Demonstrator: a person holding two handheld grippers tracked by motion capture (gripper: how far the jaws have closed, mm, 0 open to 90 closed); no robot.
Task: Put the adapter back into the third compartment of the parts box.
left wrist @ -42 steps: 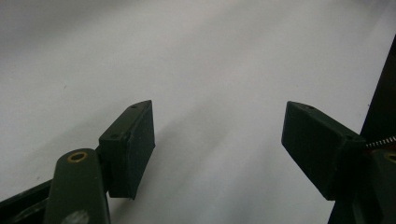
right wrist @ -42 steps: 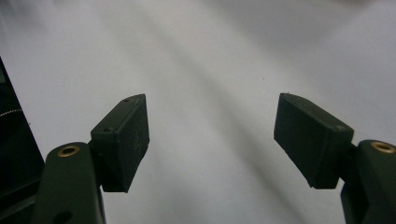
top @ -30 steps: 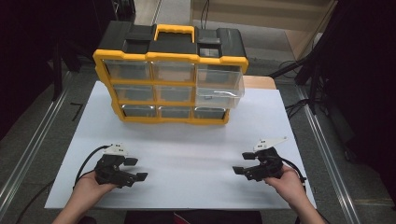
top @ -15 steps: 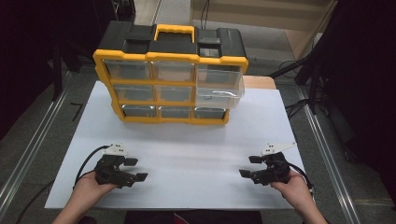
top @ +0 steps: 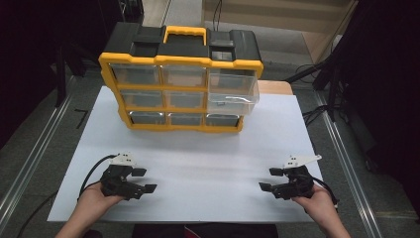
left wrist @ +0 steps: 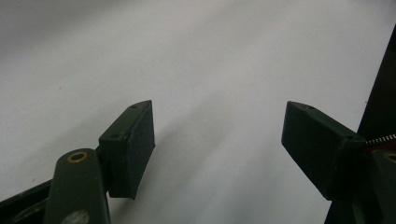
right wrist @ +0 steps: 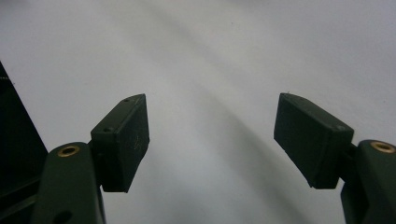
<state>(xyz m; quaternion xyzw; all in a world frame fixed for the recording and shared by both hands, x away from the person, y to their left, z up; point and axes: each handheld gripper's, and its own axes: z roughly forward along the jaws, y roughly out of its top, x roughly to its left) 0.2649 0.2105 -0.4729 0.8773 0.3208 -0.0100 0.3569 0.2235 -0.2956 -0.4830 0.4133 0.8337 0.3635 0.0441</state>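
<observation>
I keep both tools wide open and empty, the left tool (top: pixel 141 180) and right tool (top: pixel 271 179) well short of the yellow organizer (top: pixel 181 84). Its clear right-hand drawer (top: pixel 233 98) juts out; I'd approach it squarely. The gripper views show bare white surface (left wrist: pixel 210 60).

A yellow-framed organizer (top: pixel 181 91) stands upright at the far middle of the desk, well apart from both hands. Its top is black with a yellow handle (top: pixel 184 33) at the centre. The front holds three rows of three clear drawers. All sit flush except the middle-row drawer (top: pixel 233 101) on the right, which is pulled out toward the near side, past the frame's front edge. What lies inside the drawers is too blurred to tell.
</observation>
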